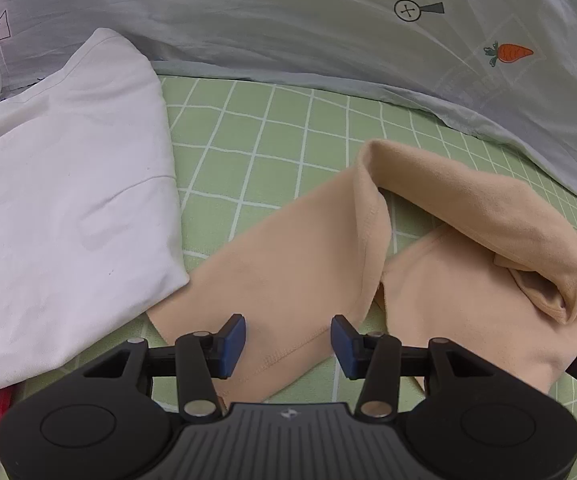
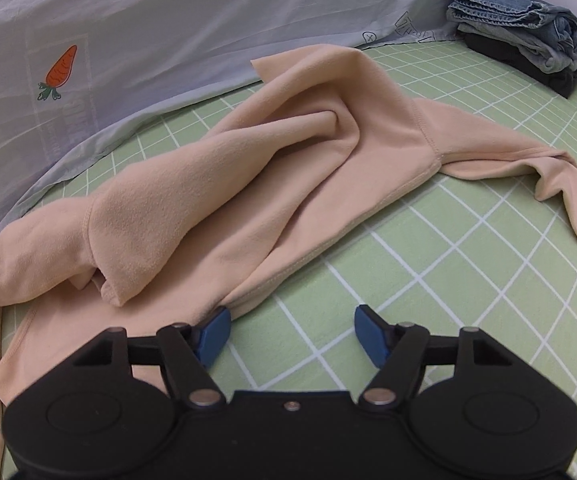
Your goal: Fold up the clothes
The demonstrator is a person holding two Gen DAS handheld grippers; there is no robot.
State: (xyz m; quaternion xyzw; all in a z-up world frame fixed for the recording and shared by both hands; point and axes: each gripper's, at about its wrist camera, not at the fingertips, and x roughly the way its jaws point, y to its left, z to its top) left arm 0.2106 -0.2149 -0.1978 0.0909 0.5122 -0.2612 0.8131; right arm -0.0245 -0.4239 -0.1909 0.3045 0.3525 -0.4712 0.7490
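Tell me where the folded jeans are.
In the right wrist view, the folded jeans sit at the far right corner of the green checked sheet, stacked on a dark garment, beyond the peach top.

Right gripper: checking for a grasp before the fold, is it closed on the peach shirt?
No: the right gripper is open, over the green checked sheet beside the peach shirt.

You are looking at a peach top (image 2: 224,200) of soft, matt, slightly fuzzy knit cloth with stitched hems. The white garment (image 1: 68,184) is showing smooth matt cotton. The green checked sheet (image 2: 428,280) is lying flat and matt; the grey cover (image 1: 288,20) looks thin and creased. Your tools (image 1: 288,344) (image 2: 292,336) are showing matt black plastic, blue pads, shiny metal rivets. The jeans (image 2: 520,28) are coarse denim.
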